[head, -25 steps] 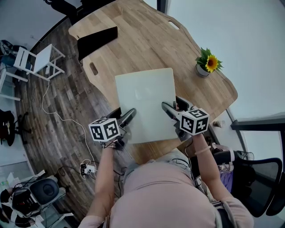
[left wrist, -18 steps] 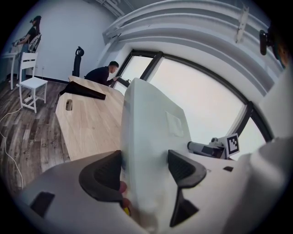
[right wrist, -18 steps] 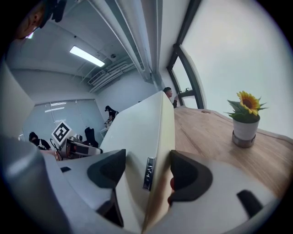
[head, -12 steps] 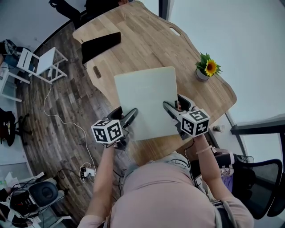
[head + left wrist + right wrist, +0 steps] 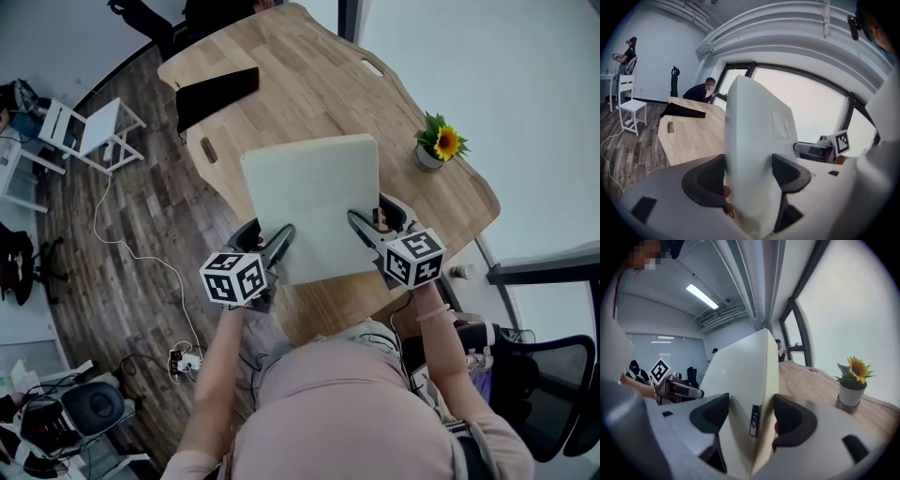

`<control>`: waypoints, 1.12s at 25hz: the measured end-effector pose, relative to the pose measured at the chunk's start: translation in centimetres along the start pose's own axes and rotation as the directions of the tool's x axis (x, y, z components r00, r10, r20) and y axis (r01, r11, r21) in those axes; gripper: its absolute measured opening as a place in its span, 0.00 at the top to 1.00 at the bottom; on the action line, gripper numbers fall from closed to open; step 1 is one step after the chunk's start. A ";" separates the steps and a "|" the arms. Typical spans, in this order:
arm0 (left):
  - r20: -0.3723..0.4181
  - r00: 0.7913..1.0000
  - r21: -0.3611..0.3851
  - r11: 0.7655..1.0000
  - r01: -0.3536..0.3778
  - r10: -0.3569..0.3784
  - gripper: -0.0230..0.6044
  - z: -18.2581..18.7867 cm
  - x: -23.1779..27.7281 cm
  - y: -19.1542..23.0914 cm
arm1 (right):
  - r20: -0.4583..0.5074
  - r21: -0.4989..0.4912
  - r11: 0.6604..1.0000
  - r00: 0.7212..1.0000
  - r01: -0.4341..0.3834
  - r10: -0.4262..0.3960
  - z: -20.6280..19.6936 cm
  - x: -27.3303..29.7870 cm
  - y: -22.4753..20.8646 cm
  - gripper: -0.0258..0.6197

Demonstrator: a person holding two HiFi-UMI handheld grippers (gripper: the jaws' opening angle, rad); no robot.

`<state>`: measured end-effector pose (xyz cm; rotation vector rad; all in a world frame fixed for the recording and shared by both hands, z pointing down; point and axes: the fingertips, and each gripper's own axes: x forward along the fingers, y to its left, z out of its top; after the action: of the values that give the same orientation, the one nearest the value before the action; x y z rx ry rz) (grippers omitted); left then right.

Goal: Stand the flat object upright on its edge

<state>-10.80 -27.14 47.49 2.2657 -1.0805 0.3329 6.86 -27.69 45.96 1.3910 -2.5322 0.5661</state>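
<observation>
Clamping tilted white panel (image 5: 309,197), left claw (image 5: 270,238), right claw (image 5: 375,221), far edge raised.

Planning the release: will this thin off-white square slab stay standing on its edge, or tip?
Probably stiff: the thin off-white square slab shows no sag though the left claw and right claw clamp only its near end. Likely tippy: its edge looks narrow against its height. Smooth faces may slip.

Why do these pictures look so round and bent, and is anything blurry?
Head view: wide lens bends the table. Left gripper view: round fisheye frame, dark corners, washed-out window, nearby white board soft. Right gripper view: same frame; sunflower sharp.
</observation>
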 end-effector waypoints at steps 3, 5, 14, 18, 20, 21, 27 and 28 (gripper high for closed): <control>0.007 1.000 0.026 1.000 -0.009 0.009 0.49 0.3 -0.1 -0.1 | 0.006 -0.028 1.000 1.000 0.006 -0.006 0.3 -0.1 0.1 0.50; 0.014 1.000 0.030 0.999 -0.011 0.010 0.49 0.5 -0.2 -0.1 | 0.012 -0.031 0.999 1.000 0.009 -0.009 0.6 -0.1 0.2 0.50; 0.022 0.999 0.099 0.995 -0.028 0.026 0.49 1.3 -0.1 -0.5 | 0.018 -0.071 0.997 0.999 0.028 -0.027 1.1 -0.4 -0.1 0.50; 0.021 0.999 0.137 0.989 -0.047 0.045 0.49 1.3 -0.1 -0.3 | 0.011 -0.113 0.993 0.999 0.036 -0.035 1.1 -0.1 0.0 0.50; 0.025 0.998 0.159 0.986 -0.058 0.055 0.49 1.3 0.1 -0.2 | 0.011 -0.139 0.989 0.999 0.044 -0.043 1.1 0.0 -0.1 0.51; 0.028 0.998 0.169 0.984 -0.062 0.058 0.49 1.4 0.1 -0.2 | 0.012 -0.151 0.987 0.999 0.047 -0.046 1.2 0.1 -0.1 0.51; 0.047 0.997 0.200 0.977 -0.076 0.068 0.49 1.7 0.4 -0.3 | 0.026 -0.196 0.979 0.998 0.063 -0.059 1.6 0.1 -0.3 0.51; 0.050 0.996 0.205 0.976 -0.078 0.069 0.49 1.7 0.4 -0.3 | 0.028 -0.202 0.977 0.998 0.067 -0.062 1.6 0.0 -0.3 0.51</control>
<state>-10.32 -28.30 46.23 2.4285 -1.2029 0.4469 7.13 -28.55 44.60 1.4056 -2.4699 0.2728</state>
